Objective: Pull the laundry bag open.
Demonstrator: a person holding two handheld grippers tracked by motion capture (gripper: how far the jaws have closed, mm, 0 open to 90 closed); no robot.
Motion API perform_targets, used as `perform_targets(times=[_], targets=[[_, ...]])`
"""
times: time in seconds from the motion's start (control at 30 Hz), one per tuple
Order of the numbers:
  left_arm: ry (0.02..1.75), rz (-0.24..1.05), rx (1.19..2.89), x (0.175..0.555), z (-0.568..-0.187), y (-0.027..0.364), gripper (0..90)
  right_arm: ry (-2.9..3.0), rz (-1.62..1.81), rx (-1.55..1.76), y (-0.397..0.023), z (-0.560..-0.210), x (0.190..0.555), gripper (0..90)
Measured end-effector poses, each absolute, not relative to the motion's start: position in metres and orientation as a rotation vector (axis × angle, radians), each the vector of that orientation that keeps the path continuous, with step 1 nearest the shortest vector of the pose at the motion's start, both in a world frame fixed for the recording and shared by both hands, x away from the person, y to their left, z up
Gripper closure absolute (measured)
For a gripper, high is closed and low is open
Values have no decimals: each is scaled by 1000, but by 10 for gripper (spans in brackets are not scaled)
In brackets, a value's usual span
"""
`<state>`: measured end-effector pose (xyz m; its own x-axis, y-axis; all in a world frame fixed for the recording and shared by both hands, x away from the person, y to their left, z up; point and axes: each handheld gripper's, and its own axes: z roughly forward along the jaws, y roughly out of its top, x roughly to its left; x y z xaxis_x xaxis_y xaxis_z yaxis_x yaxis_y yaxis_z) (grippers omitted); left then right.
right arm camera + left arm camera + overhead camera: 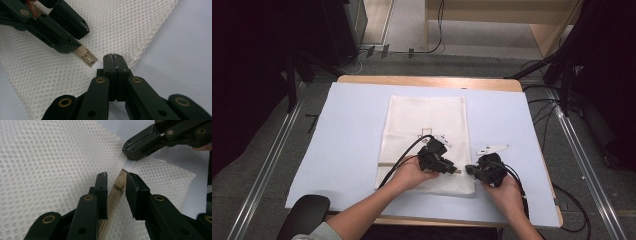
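On the worktop (352,115), the left tongs (116,182) gape narrowly around the mesh bag's (50,157) beige zipper slider (119,183), while the right tongs (113,61) pinch what seems its white end tab (98,65)

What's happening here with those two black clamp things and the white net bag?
A person holds a gripper in each hand over a white mesh bag lying flat on the table. The right gripper is shut on a white tab at the end of the bag's beige zipper. The left gripper is open, its jaws on either side of the zipper slider.
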<state>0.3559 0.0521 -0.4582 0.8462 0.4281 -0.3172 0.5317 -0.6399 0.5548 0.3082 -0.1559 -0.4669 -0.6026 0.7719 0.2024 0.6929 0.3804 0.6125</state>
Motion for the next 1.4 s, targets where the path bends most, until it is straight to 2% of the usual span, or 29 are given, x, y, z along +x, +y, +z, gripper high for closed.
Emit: perform_targets(times=[0.17,0.43,0.53,0.63,0.87,1.0,1.1,1.2,1.4], targets=[[705,-202,2359,355,-458,46,714,2509,1024,1337,-156,-467,308,900],[757,-221,2347,355,-459,43,771,2508,1019,1327,-155,-467,308,900],[760,-271,2346,356,-458,45,801,2509,1017,1320,-155,-467,308,900],[746,-254,2365,353,-457,44,782,2510,1019,1319,-155,-467,308,900],[791,-269,2356,354,-459,41,804,2507,1014,1319,-155,-467,308,900],[822,-285,2343,353,-458,42,846,2508,1014,1322,-154,-467,308,900],[818,-286,2337,352,-459,42,826,2510,1016,1318,-154,-467,307,900],[807,-286,2342,349,-458,45,769,2511,1018,1314,-154,-467,307,900],[824,-303,2328,350,-458,48,774,2512,1016,1315,-154,-467,307,900]])
